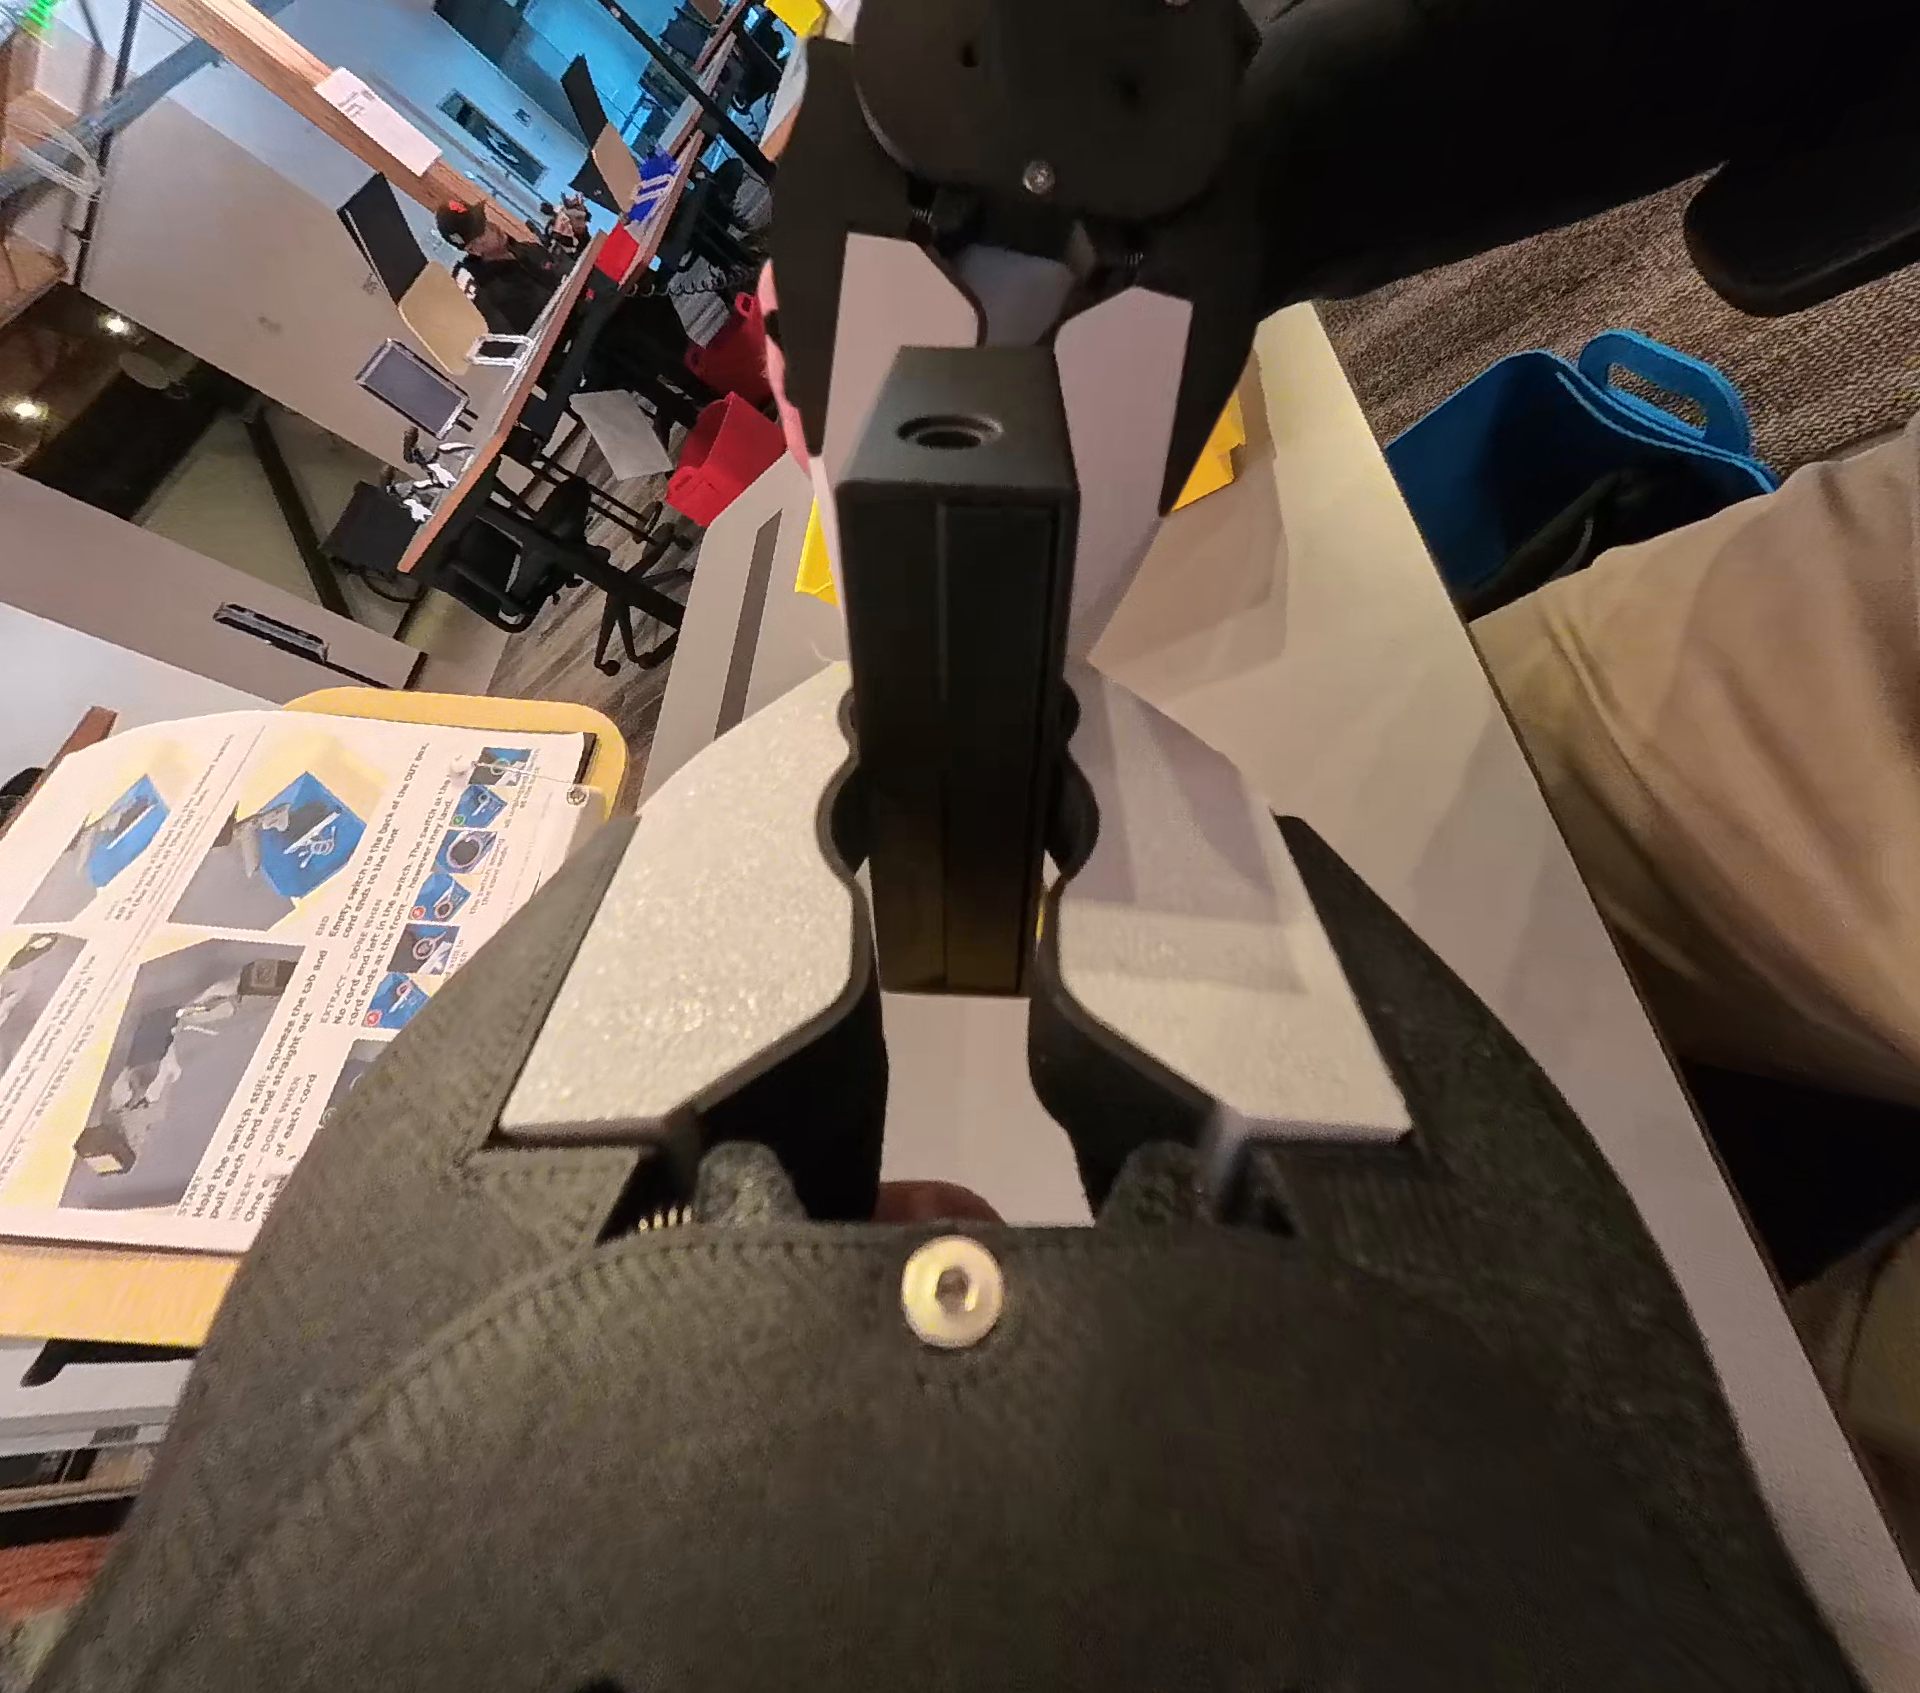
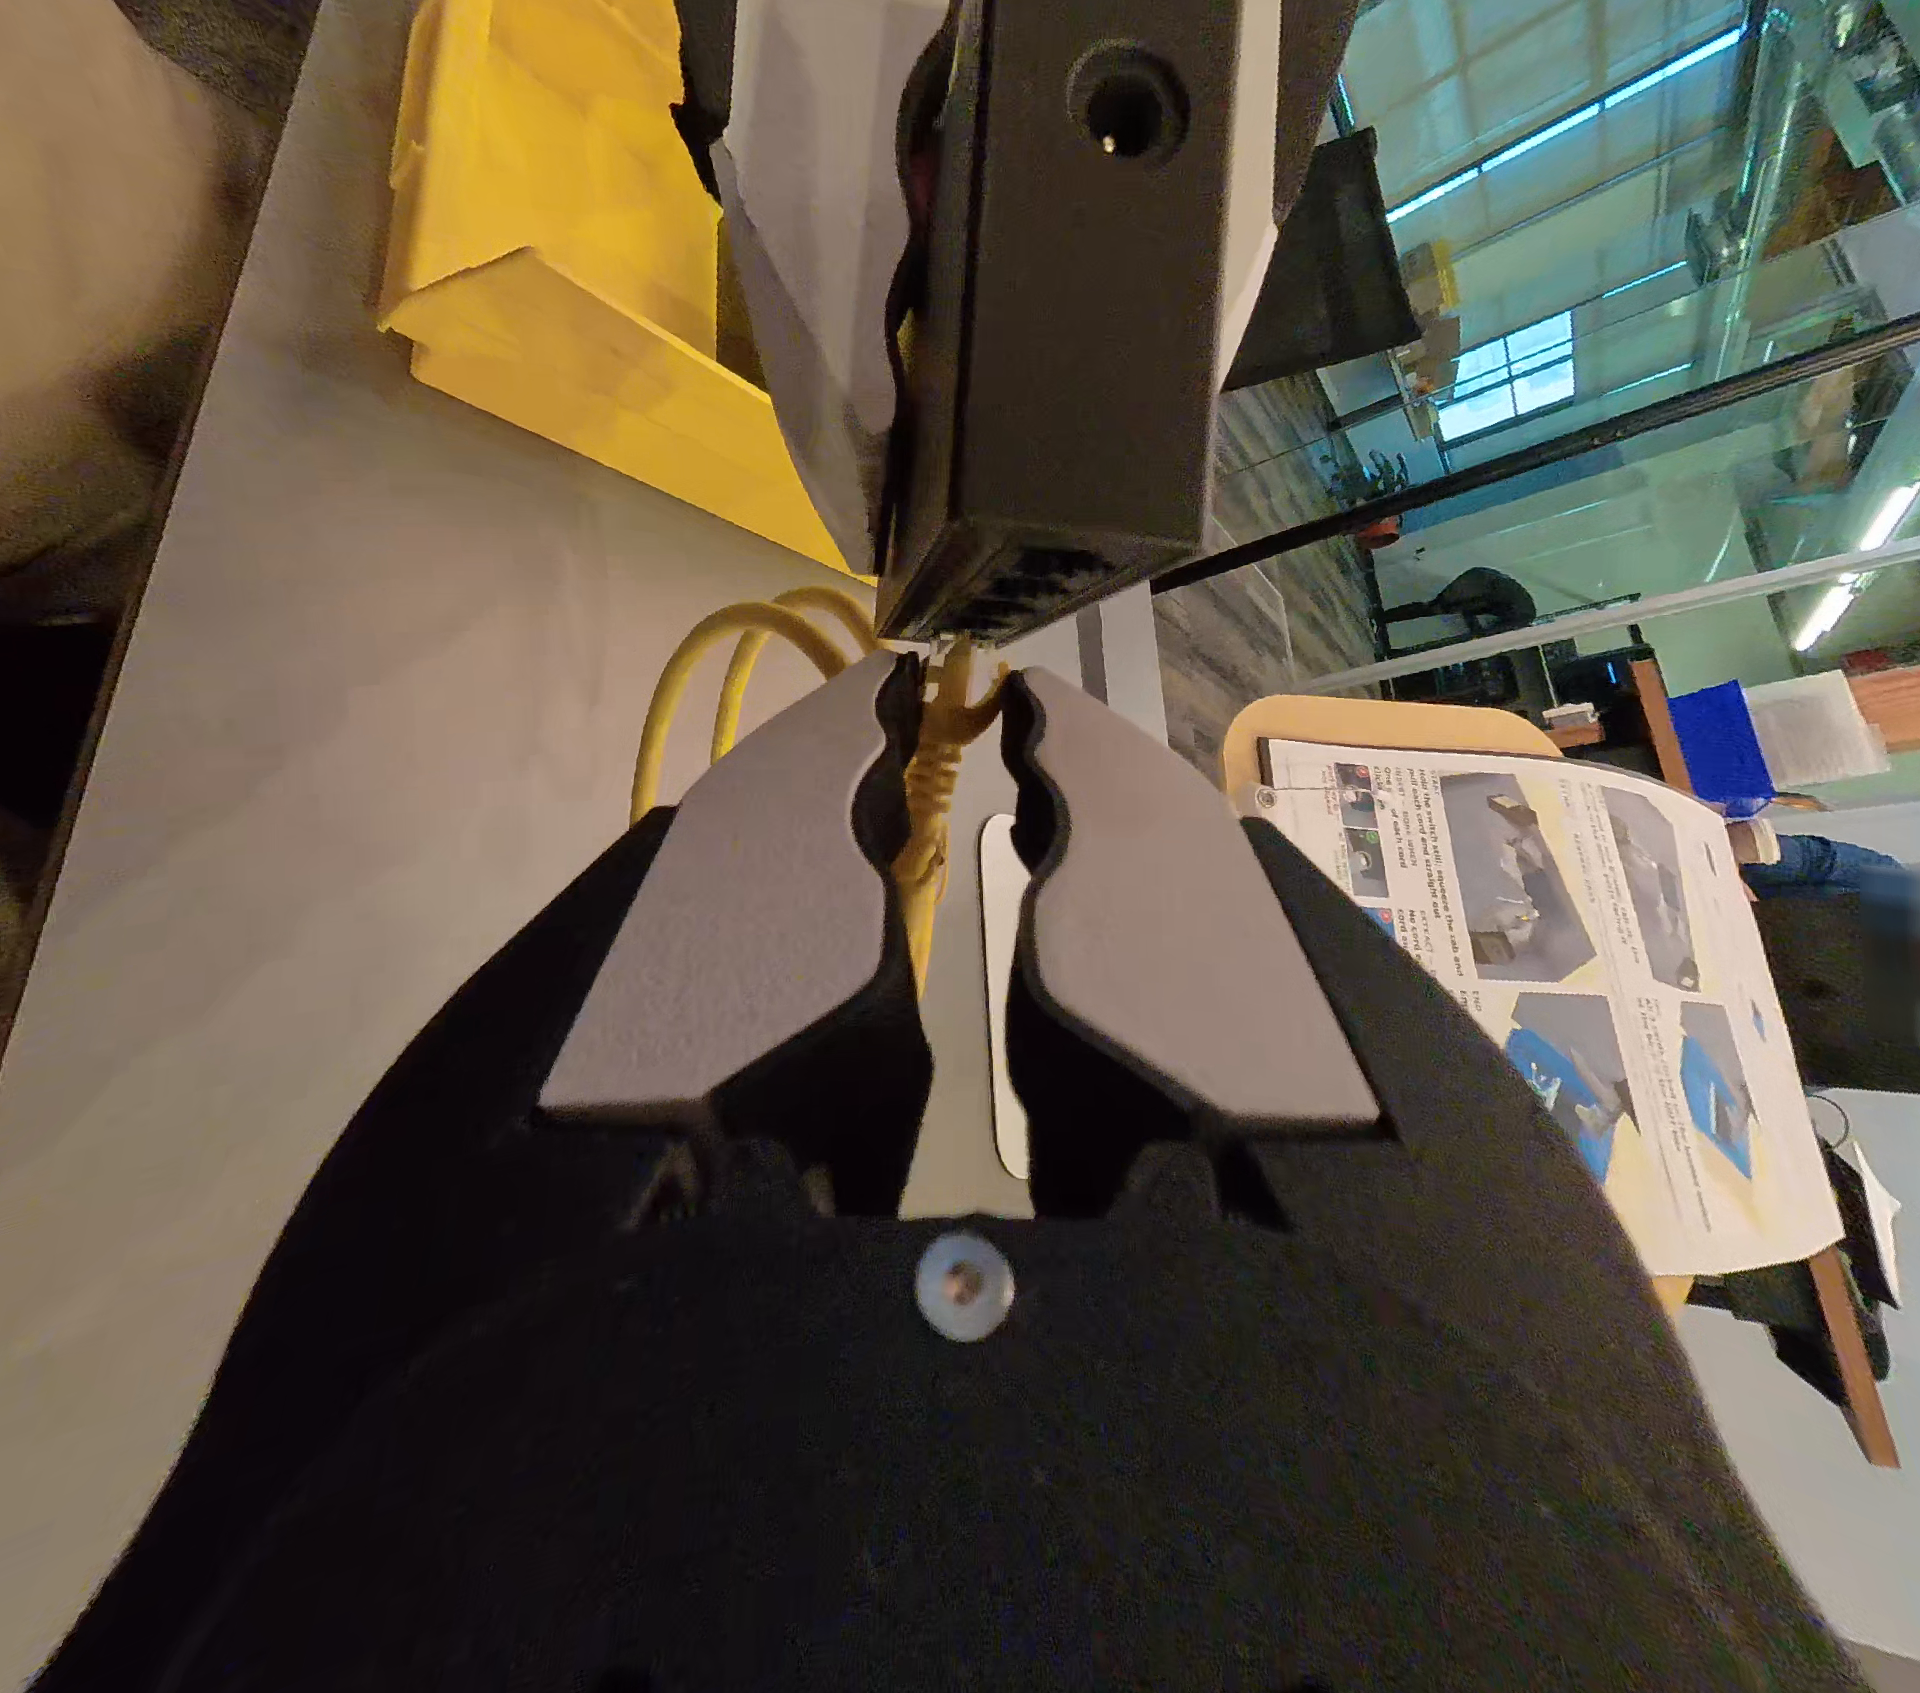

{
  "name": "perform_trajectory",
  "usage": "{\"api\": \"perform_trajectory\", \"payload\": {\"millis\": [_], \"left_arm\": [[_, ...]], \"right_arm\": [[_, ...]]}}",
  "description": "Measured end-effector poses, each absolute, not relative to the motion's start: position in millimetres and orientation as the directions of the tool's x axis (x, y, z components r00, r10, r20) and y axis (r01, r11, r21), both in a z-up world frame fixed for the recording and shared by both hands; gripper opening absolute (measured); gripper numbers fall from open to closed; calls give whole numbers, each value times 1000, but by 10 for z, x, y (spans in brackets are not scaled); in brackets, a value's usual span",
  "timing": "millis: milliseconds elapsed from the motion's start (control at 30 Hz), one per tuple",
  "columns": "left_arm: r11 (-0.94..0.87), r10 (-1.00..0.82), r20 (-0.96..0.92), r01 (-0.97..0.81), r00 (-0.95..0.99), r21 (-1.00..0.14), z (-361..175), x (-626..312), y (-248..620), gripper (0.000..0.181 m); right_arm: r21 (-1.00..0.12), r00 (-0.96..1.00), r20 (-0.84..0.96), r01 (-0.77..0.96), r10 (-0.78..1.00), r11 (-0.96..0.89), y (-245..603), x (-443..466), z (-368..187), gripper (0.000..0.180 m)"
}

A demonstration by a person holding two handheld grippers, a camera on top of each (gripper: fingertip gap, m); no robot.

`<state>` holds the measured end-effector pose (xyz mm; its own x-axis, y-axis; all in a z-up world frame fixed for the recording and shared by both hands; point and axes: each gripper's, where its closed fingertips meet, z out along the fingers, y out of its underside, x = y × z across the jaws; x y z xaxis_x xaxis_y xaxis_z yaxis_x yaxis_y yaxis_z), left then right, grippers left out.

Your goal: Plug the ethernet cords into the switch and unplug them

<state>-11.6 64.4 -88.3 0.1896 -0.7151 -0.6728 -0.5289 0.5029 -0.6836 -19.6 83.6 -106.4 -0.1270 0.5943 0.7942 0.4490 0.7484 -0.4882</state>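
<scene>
My left gripper [image 1: 951,812] is shut on a black switch [image 1: 951,656] and holds it on edge above the white table. In the right wrist view the switch [image 2: 1081,241] points its port face at my right gripper [image 2: 956,698]. A yellow ethernet cord [image 2: 935,791] runs between the right fingers, and its plug sits in a port at the switch's lower edge. The right fingertips [image 2: 894,708] press the plug boot from both sides. The rest of the cord loops [image 2: 717,677] onto the table. The right gripper's fingers [image 1: 810,293] also show beyond the switch in the left wrist view.
A yellow bin [image 2: 540,189] lies on the white table [image 2: 364,604] behind the switch. A blue bin [image 1: 1538,448] stands on the carpet past the table edge. An instruction sheet on a board [image 1: 260,916] lies beside the table. A person's beige trouser leg [image 1: 1714,760] is close by.
</scene>
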Motion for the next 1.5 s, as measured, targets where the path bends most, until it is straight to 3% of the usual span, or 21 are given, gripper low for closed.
{"api": "perform_trajectory", "payload": {"millis": [33,233,400,800,1000,1133,1333,1500], "left_arm": [[505,-714,-676,-532,185,-679,-890,-110,641,29],[486,-713,-666,-532,217,-693,-949,-150,751,40],[466,-721,-670,-590,179,-660,-1163,-172,828,29],[479,-714,-677,-580,179,-659,-1106,-141,786,29],[469,-715,-675,-592,180,-655,-1153,-130,806,36],[473,-716,-682,-614,150,-632,-1184,-112,773,29],[433,-792,-590,-537,156,-724,-1155,-95,716,30],[385,-810,-552,-530,198,-756,-1219,-115,817,30]], "right_arm": [[-472,-133,802,456,582,754,835,-195,-1072,14],[-479,-129,789,484,601,732,869,-152,-1062,13],[-480,-140,785,479,604,735,837,-171,-1085,13],[-454,-162,798,474,581,755,818,-186,-1104,13],[-368,-205,812,546,546,752,836,-171,-1135,12],[-343,-251,804,546,539,765,793,-183,-1164,12],[-490,-312,697,451,646,746,701,-176,-1123,11],[-399,-260,760,537,596,743,804,-164,-1148,11]]}}
